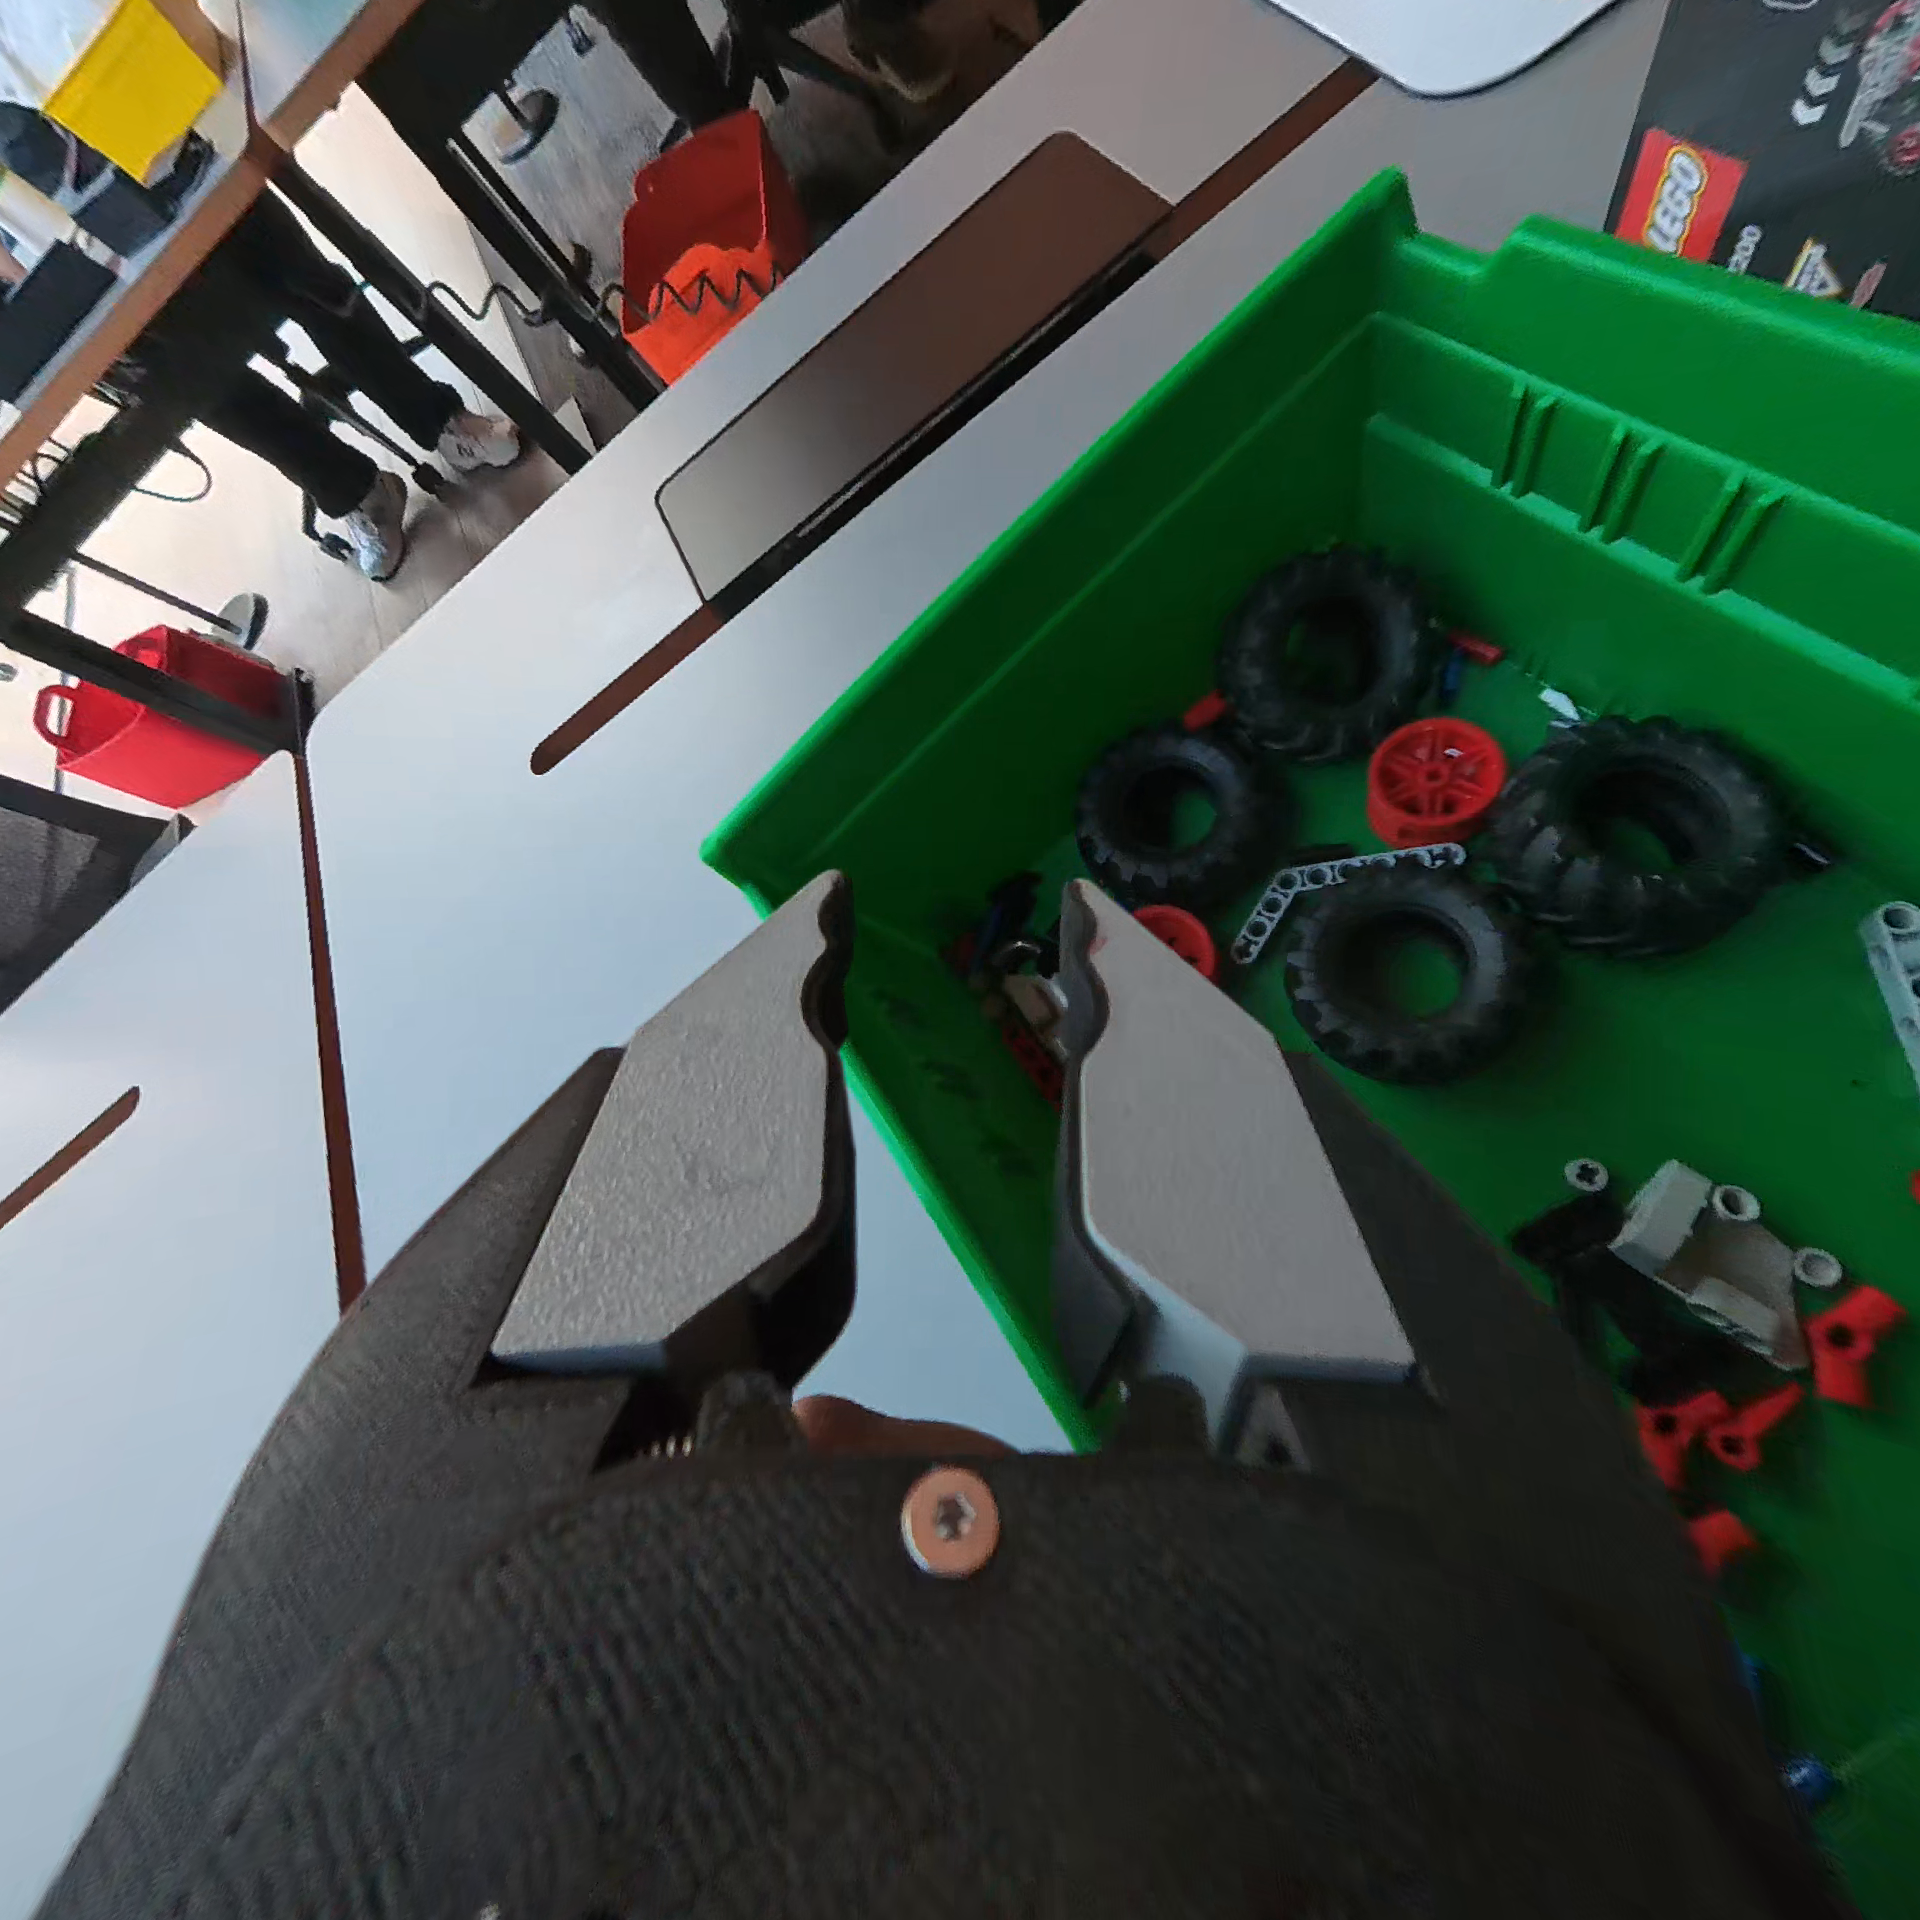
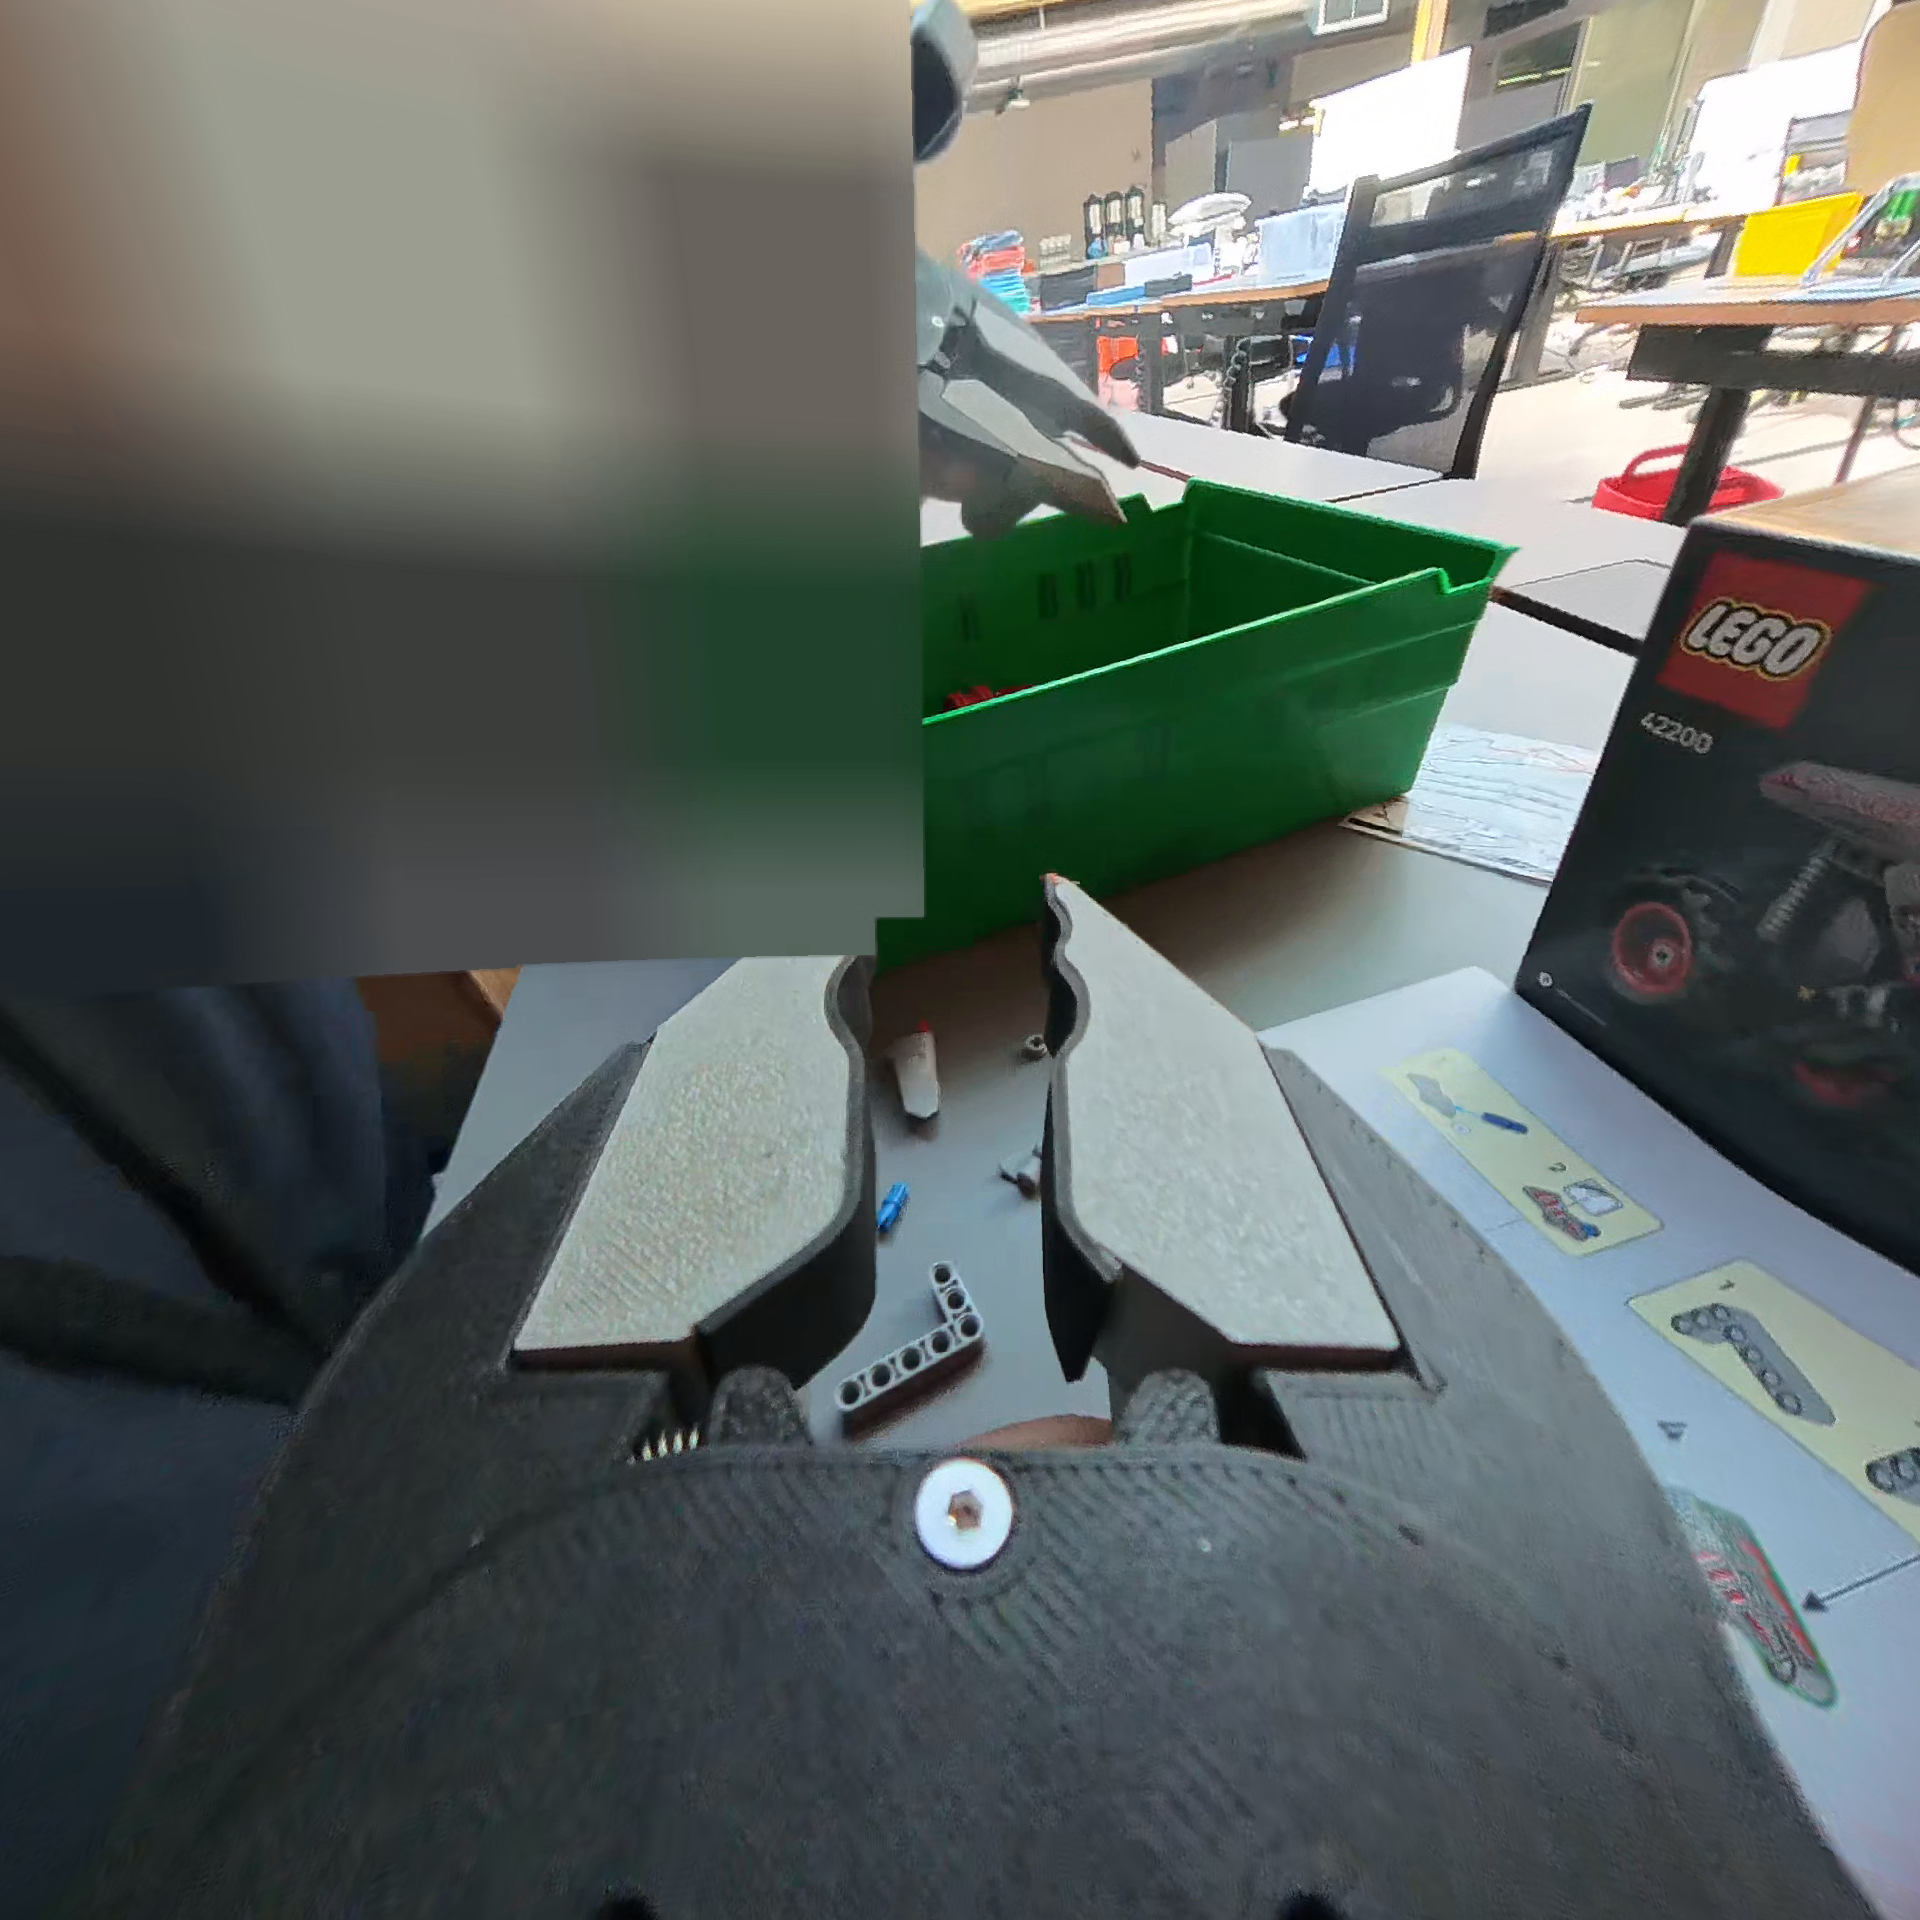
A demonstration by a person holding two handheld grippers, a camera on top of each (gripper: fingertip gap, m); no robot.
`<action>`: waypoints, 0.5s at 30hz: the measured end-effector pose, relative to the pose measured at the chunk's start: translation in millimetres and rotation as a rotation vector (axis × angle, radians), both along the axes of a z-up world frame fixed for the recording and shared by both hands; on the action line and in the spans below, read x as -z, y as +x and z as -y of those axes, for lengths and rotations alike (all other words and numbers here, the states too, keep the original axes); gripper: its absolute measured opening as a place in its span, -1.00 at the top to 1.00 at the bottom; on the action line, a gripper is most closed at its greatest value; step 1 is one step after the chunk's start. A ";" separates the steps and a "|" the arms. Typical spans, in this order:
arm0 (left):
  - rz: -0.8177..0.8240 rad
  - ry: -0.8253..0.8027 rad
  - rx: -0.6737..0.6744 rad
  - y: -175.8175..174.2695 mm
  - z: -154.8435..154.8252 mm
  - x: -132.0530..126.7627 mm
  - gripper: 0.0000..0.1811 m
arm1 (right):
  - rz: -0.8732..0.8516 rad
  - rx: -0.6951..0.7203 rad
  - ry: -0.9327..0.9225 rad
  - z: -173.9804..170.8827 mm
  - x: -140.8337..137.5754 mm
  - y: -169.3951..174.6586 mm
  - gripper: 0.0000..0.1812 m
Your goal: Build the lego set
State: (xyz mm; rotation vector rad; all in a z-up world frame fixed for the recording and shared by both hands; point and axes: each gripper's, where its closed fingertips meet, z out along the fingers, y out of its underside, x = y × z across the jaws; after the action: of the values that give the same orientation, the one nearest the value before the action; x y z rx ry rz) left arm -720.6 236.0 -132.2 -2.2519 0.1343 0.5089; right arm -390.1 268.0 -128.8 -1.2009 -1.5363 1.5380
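In the left wrist view the green bin [image 1: 1039, 665] holds several black tyres [image 1: 1325, 655], a red wheel hub [image 1: 1434, 779], a grey bent beam [image 1: 1340, 883], a grey and tan assembly [image 1: 1714, 1268] and small red connectors [image 1: 1849, 1340]. My left gripper [image 1: 951, 904] is open and empty, above the bin's near corner. It also shows in the right wrist view [image 2: 1117, 483] over the bin's far rim [image 2: 1340, 520]. My right gripper [image 2: 951, 935] is open and empty above the table, over a grey L-shaped beam [image 2: 920, 1351], a blue pin [image 2: 891, 1205] and a tan piece [image 2: 914, 1070].
The instruction booklet [image 2: 1538, 1174] lies open on the right, with the black set box [image 2: 1766, 883] standing behind it. Small grey bits [image 2: 1023, 1164] lie on the table. A person's dark sleeve [image 2: 208, 1195] is at the left. Chairs and other tables stand beyond. One gripper's finger ends stand about 35 cm off the other's. My right gripper is the nearer one to the blue pin [image 2: 891, 1205]: about 12 cm, against 35 cm.
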 end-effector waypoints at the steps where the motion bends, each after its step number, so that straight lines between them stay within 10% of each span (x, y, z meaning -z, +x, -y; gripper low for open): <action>1: 0.006 0.032 -0.007 -1.9 -1.7 -2.0 0.61 | 0.015 -0.016 0.003 2.2 1.8 3.9 0.68; 7: 0.119 0.371 -0.021 -8.0 -3.8 -38.6 0.66 | 0.011 -0.099 0.061 35.9 6.5 16.4 0.65; 15: 0.102 0.391 -0.099 -17.0 8.6 -16.7 0.68 | 0.010 -0.100 0.120 46.1 13.6 13.5 0.63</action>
State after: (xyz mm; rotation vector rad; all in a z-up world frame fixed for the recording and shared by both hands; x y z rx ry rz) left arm -737.5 227.4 -115.5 -1.9016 -0.1210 0.4293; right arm -376.6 221.9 -142.4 -1.0808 -1.6926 1.4812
